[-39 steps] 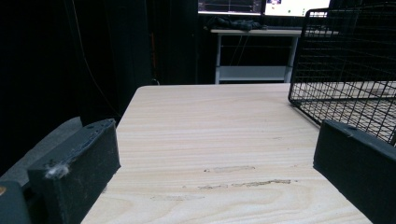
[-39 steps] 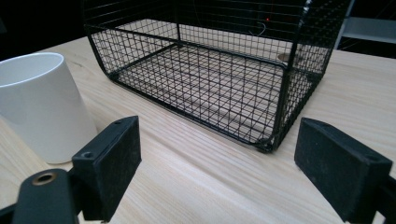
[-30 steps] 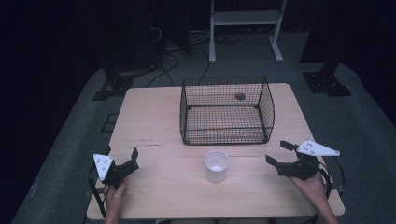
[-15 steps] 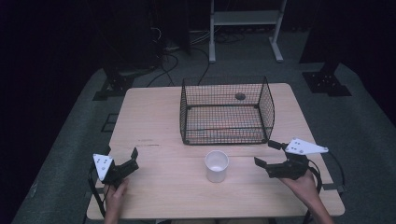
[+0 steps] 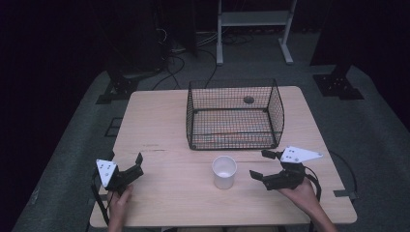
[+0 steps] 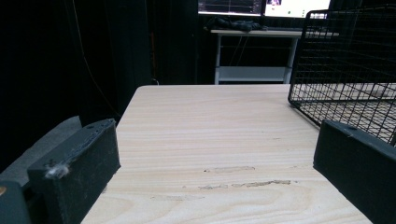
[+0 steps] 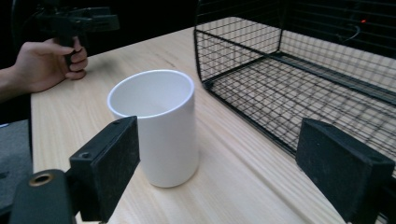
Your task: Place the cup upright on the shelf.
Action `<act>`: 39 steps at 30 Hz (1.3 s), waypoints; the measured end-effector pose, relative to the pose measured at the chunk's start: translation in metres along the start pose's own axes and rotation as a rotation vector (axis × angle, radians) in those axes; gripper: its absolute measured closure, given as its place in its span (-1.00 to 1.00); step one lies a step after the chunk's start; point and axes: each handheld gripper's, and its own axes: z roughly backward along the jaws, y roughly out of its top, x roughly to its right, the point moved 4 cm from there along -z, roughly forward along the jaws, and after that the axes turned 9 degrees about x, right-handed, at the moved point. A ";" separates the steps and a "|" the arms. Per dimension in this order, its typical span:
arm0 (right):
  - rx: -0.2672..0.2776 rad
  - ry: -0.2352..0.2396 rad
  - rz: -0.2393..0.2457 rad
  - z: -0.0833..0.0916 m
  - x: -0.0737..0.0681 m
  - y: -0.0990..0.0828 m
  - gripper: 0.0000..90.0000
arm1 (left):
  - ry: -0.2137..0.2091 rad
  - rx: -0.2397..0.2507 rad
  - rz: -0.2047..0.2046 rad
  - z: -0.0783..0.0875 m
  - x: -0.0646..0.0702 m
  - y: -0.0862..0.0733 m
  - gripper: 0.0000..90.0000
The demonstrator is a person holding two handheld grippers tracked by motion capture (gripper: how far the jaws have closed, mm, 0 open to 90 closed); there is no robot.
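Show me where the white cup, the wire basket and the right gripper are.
white cup (image 7: 163,140): right gripper view, on its outer side wall.
wire basket (image 5: 233,83): high view, on its far top rim.
right gripper (image 5: 260,164): high view, midway between its open fingertips, beside the cup.

Pale wooden table (image 5: 159,121) with two things standing on it

A black wire basket (image 5: 234,115) sits toward the far middle of the tabletop, open at the top, its mesh floor flat on the wood. A white cup (image 5: 224,172) stands upright just in front of the basket, nearer the person's edge, apart from the wire. The wood shows a few scuffed marks (image 6: 233,177) on the left half, in front of the basket's corner.
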 end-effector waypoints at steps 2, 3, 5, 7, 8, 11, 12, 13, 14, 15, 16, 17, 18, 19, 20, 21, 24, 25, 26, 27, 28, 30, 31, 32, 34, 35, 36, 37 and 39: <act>-0.008 0.011 0.001 -0.003 -0.002 -0.001 -0.73 | 0.000 0.000 -0.001 0.000 0.000 0.000 -1.00; -0.012 0.019 0.000 -0.005 -0.004 -0.001 -0.74 | 0.000 0.000 -0.001 0.000 0.000 0.000 -1.00; -0.016 0.027 0.002 -0.007 -0.006 -0.001 -0.75 | -0.001 0.000 -0.001 0.000 0.000 0.000 -1.00; -0.032 0.050 0.008 -0.014 -0.012 -0.002 -0.77 | 0.000 0.000 0.000 0.000 0.000 0.000 -1.00; -0.034 0.055 0.010 -0.016 -0.013 -0.002 -0.77 | 0.000 0.000 0.001 0.000 0.000 0.000 -1.00; -0.037 0.067 0.010 -0.019 -0.016 -0.002 -0.78 | 0.000 0.000 0.001 0.000 0.000 0.000 -1.00; -0.041 0.078 0.013 -0.022 -0.018 -0.001 -0.79 | 0.000 0.000 0.001 0.000 0.000 0.000 -1.00; -0.045 0.081 0.014 -0.024 -0.019 -0.001 -0.79 | 0.000 0.000 0.000 0.000 0.000 0.000 -1.00; -0.052 0.083 0.018 -0.026 -0.019 -0.002 -0.80 | 0.000 0.000 0.000 0.000 0.000 0.000 -1.00; -0.056 0.084 0.020 -0.027 -0.020 -0.002 -0.80 | 0.000 0.000 0.000 0.000 0.000 0.000 -1.00; -0.059 0.090 0.021 -0.029 -0.021 -0.002 -0.80 | 0.000 0.000 0.000 0.000 0.000 0.000 -1.00; -0.059 0.090 0.021 -0.029 -0.021 -0.002 -0.80 | 0.000 0.000 0.000 0.000 0.000 0.000 -1.00; -0.063 0.097 0.024 -0.032 -0.023 -0.002 -0.81 | 0.000 0.000 0.001 0.000 0.000 0.000 -1.00; -0.063 0.097 0.024 -0.032 -0.023 -0.002 -0.81 | 0.000 0.000 0.001 0.000 0.000 0.000 -1.00; -0.063 0.100 0.024 -0.033 -0.024 -0.002 -0.81 | 0.000 0.000 0.001 0.000 0.000 0.000 -1.00; -0.069 0.108 0.024 -0.037 -0.026 -0.002 -0.84 | 0.000 0.000 0.001 0.000 0.000 0.000 -1.00; -0.077 0.114 0.028 -0.040 -0.027 -0.002 -0.84 | 0.000 0.000 0.001 0.000 0.000 0.000 -1.00; -0.081 0.122 0.029 -0.043 -0.029 -0.002 -0.84 | 0.000 0.000 0.001 0.000 0.000 0.000 -1.00; -0.086 0.123 0.033 -0.045 -0.030 -0.002 -0.84 | 0.000 0.000 0.001 0.000 0.000 0.000 -1.00; -0.086 0.123 0.033 -0.045 -0.030 -0.002 -0.84 | 0.000 0.000 0.001 0.000 0.000 0.000 -1.00; -0.094 0.126 0.030 -0.048 -0.030 -0.003 -0.84 | 0.000 0.000 0.002 0.000 0.000 0.000 -1.00; -0.099 0.127 0.031 -0.051 -0.031 -0.003 -0.84 | 0.000 0.000 0.002 0.000 0.000 0.000 -1.00; -0.099 0.127 0.031 -0.051 -0.031 -0.003 -0.84 | 0.000 0.000 0.002 0.000 0.000 0.000 -1.00; -0.100 0.133 0.030 -0.053 -0.032 -0.003 -0.84 | 0.000 0.000 0.002 0.000 0.000 0.000 -1.00; -0.108 0.134 0.036 -0.057 -0.034 -0.004 -0.84 | 0.000 0.000 0.002 0.000 0.000 0.000 -1.00; -0.108 0.134 0.036 -0.057 -0.034 -0.004 -0.84 | 0.000 0.000 0.002 0.000 0.000 0.000 -1.00; -0.121 0.134 0.042 -0.061 -0.034 -0.006 -0.84 | 0.000 0.001 0.003 0.000 0.000 0.000 -1.00; -0.121 0.134 0.042 -0.061 -0.034 -0.006 -0.84 | 0.000 0.001 0.003 0.000 0.000 0.000 -1.00; -0.132 0.129 0.046 -0.064 -0.035 -0.007 -0.84 | 0.000 0.000 0.003 0.000 0.000 0.000 -1.00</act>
